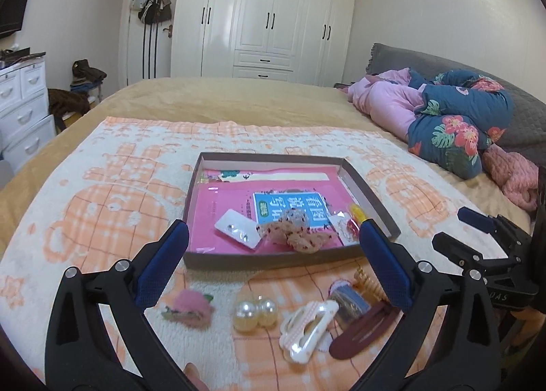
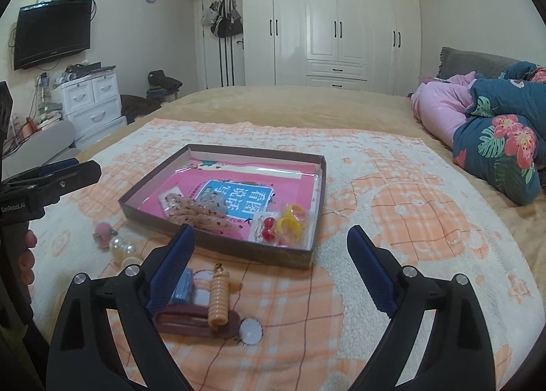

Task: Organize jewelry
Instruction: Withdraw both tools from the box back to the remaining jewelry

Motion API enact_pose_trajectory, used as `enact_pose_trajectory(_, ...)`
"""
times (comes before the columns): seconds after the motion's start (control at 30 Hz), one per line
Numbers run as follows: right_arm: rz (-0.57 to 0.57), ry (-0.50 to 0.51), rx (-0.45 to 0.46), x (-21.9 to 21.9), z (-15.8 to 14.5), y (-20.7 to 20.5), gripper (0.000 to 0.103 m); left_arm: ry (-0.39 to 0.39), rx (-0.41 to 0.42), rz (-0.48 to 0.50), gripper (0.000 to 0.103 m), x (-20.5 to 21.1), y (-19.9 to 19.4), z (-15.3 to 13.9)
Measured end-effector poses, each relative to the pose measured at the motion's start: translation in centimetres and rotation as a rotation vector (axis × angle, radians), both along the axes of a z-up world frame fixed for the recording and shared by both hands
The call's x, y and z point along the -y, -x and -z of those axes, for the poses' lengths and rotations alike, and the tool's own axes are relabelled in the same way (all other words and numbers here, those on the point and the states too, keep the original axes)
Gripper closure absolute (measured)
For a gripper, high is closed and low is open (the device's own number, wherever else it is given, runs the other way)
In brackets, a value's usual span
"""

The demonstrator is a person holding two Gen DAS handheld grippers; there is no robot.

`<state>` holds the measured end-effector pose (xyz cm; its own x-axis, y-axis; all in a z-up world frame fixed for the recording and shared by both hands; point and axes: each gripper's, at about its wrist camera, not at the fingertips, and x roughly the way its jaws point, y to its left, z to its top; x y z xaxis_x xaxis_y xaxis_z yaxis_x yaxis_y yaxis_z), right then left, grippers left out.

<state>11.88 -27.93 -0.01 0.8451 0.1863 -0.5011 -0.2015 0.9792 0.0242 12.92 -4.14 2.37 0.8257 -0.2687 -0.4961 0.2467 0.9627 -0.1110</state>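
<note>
Left wrist: left tongs (image 1: 273,237) wide, empty, hiding box (image 1: 368,193) corners; right tongs (image 2: 271,242) likewise.

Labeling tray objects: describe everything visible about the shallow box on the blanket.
The shallow box is a rectangular, open-topped cardboard tray with low brown walls and a pale inner face. It lies flat on the orange-and-white blanket. A pink booklet lines its floor. On that rest a white earring card, a speckled scrunchie and small bagged red and yellow pieces. Neither gripper touches it.
</note>
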Motion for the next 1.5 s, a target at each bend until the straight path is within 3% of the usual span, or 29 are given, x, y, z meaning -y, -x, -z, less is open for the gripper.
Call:
enact_pose_trajectory(0.37,-0.032,0.023,-0.012,-1.1,0.6,2.0,0.015,-0.026,-0.026,-0.007,0.011,-1.3,2.5,1.5)
enact_pose_trajectory(0.83,-0.094,0.078,0.002,-3.1,1.1,4.0,0.015,-0.025,0.001,0.011,0.012,-1.8,4.8,2.0)
enact_pose_trajectory(1.5,-0.141,0.11,-0.081,-5.0,3.9,3.4,0.016,-0.036,-0.07,0.011,0.011,-2.9,6.0,4.9)
